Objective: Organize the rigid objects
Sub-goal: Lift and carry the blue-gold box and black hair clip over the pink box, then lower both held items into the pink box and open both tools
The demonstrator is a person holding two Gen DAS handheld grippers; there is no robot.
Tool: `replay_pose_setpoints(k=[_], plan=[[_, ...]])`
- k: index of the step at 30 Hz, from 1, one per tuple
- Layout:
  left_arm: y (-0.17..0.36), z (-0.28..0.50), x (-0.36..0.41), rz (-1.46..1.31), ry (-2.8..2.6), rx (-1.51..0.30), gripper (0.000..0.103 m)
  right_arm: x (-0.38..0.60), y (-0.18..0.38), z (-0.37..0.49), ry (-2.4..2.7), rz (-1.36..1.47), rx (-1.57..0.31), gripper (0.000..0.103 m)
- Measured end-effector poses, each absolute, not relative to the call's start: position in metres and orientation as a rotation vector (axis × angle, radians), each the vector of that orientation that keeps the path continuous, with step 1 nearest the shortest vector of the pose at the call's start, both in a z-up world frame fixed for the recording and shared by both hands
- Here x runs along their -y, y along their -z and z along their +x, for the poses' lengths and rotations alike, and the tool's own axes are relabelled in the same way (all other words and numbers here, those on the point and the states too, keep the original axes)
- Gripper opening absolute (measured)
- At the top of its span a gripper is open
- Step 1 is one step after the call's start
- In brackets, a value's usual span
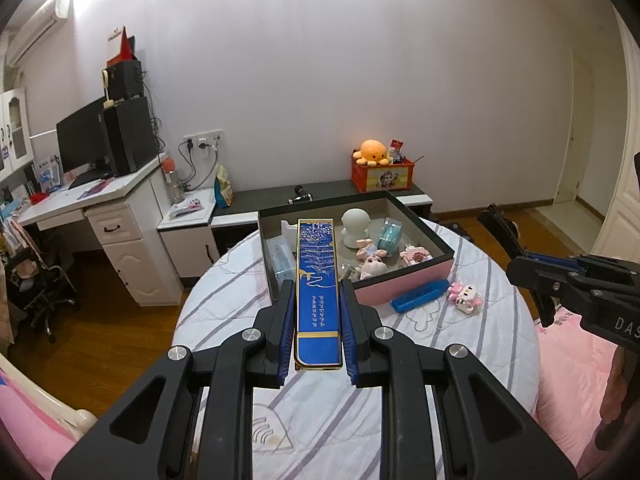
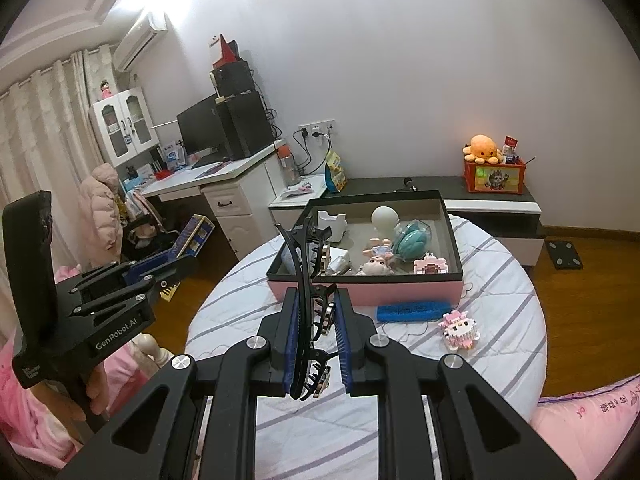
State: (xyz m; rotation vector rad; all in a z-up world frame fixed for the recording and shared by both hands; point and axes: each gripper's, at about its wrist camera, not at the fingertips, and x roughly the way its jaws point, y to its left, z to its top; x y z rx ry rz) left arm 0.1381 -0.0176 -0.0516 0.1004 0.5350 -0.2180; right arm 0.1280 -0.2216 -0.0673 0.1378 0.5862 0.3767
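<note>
My left gripper (image 1: 318, 290) is shut on a long blue box with gold trim (image 1: 317, 280), held above the round table and pointing at the pink box (image 1: 404, 286). My right gripper (image 2: 316, 300) is shut on a large black hair claw clip (image 2: 310, 304), held in front of the pink box (image 2: 368, 294). The box holds a white figure (image 1: 354, 226), a teal item in clear wrap (image 1: 388, 236), small dolls (image 1: 372, 266) and a pink block model (image 1: 416, 254). A blue comb (image 1: 420, 295) and a pink block toy (image 1: 464, 296) lie on the tablecloth beside the box.
The round table (image 1: 224, 304) has a striped white cloth. Pink bedding (image 1: 572, 364) lies to the right. A desk with a monitor (image 1: 80, 140) stands at the left. A low dark cabinet (image 1: 320, 194) behind the table carries an orange crate with a plush octopus (image 1: 374, 152).
</note>
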Motion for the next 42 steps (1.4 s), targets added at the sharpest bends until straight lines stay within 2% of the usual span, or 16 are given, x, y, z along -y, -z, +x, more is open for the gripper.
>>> replay_pose_setpoints(k=[17, 27, 35, 36, 38, 39, 40, 42], plan=[[0.075, 0.283, 0.047, 0.112, 0.267, -0.655, 0.021, 0.237, 0.076, 0.261, -0.349, 0.152, -0.664, 0.017], [0.113, 0.36, 0.066, 0.109, 0.259, -0.826, 0.021, 0.242, 0.125, 0.338, -0.335, 0.15, -0.843, 0.017], [0.129, 0.372, 0.077, 0.154, 0.231, -0.89, 0.023, 0.25, 0.156, 0.362, -0.269, 0.155, -0.972, 0.019], [0.129, 0.371, 0.078, 0.156, 0.232, -0.895, 0.027, 0.253, 0.157, 0.364, -0.253, 0.156, -0.984, 0.021], [0.128, 0.372, 0.077, 0.15, 0.247, -0.905, 0.045, 0.258, 0.157, 0.364, -0.231, 0.165, -0.991, 0.035], [0.127, 0.372, 0.076, 0.147, 0.247, -0.902, 0.057, 0.259, 0.156, 0.362, -0.222, 0.168, -0.991, 0.051], [0.127, 0.371, 0.075, 0.148, 0.242, -0.892, 0.06, 0.259, 0.153, 0.36, -0.214, 0.167, -0.984, 0.064], [0.127, 0.369, 0.074, 0.154, 0.238, -0.887, 0.06, 0.261, 0.148, 0.356, -0.211, 0.157, -0.956, 0.068]])
